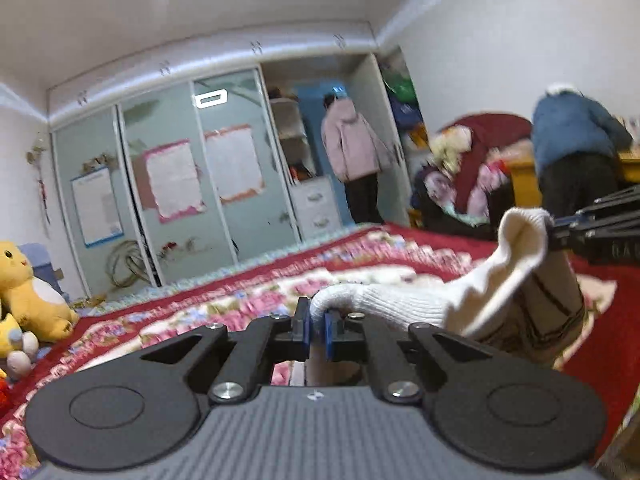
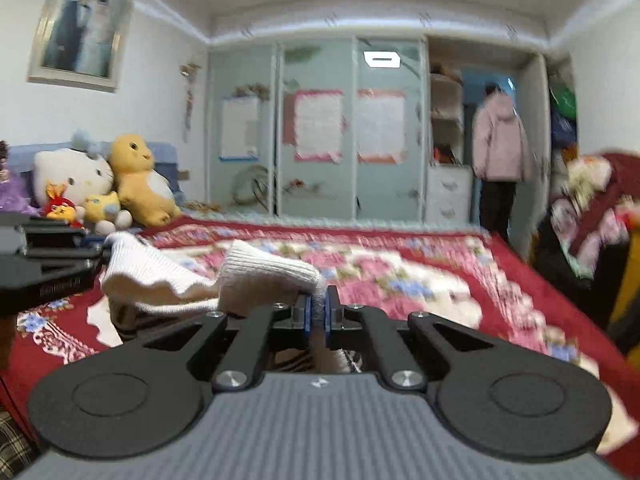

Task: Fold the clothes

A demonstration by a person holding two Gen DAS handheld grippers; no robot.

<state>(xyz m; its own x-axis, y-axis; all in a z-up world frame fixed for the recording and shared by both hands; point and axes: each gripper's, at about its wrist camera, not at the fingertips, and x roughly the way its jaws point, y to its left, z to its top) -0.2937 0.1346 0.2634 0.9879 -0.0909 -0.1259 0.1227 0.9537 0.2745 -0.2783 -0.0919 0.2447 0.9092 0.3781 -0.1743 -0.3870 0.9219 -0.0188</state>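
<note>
Over the red floral bedspread (image 1: 248,292), going left to right: yellow plush toys (image 1: 28,292) sit at the far left edge of the bed. Left gripper (image 1: 317,330) has its jaws pressed onto one edge of a cream ribbed knit garment with dark stripes lower down (image 1: 404,304). The cloth spans rightward to the right gripper (image 2: 319,316), whose jaws pinch another ribbed edge. Garment hangs lifted between the two, sagging in the middle, its lower part draping toward the bedspread; whether it touches is unclear. Judgement: a mid-fold carry, or a lift to spread it flat; the pictures fit either. Next move calls for both grips held firm and level so the knit doesn't slip or bunch. Two people stand by the wardrobe (image 2: 320,128) beyond.
</note>
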